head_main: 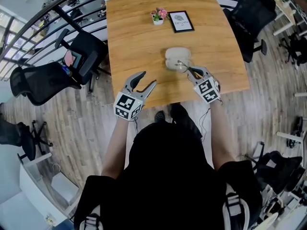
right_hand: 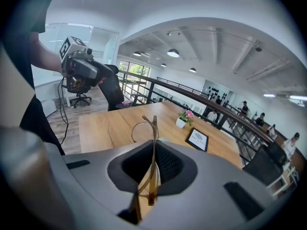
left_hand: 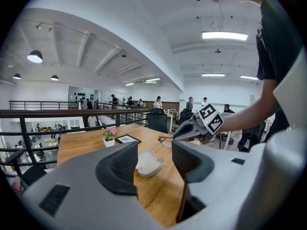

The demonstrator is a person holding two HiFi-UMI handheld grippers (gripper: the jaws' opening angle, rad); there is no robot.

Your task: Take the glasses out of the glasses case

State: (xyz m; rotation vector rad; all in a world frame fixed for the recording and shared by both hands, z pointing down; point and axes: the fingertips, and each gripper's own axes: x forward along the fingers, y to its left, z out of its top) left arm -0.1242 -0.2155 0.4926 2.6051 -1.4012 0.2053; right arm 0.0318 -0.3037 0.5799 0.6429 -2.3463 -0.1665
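Note:
A white glasses case (head_main: 175, 57) lies open on the wooden table (head_main: 129, 28). My right gripper (head_main: 189, 71) hovers just beside its near right edge, shut on the thin gold-framed glasses (head_main: 182, 65), which hang above the case. In the right gripper view the glasses (right_hand: 153, 138) stand edge-on between the jaws (right_hand: 153, 164), pinched by a temple arm. My left gripper (head_main: 148, 78) is open and empty over the table's near edge, left of the case. From the left gripper view the case (left_hand: 149, 163) shows between the open jaws (left_hand: 154, 164), with the right gripper (left_hand: 181, 132) and glasses (left_hand: 165, 139) beyond.
A small pot of pink flowers (head_main: 158, 15) and a framed card (head_main: 181, 21) stand at the table's far side. Black office chairs (head_main: 81, 51) (head_main: 249, 18) flank the table. A railing (head_main: 57, 4) runs behind on the left.

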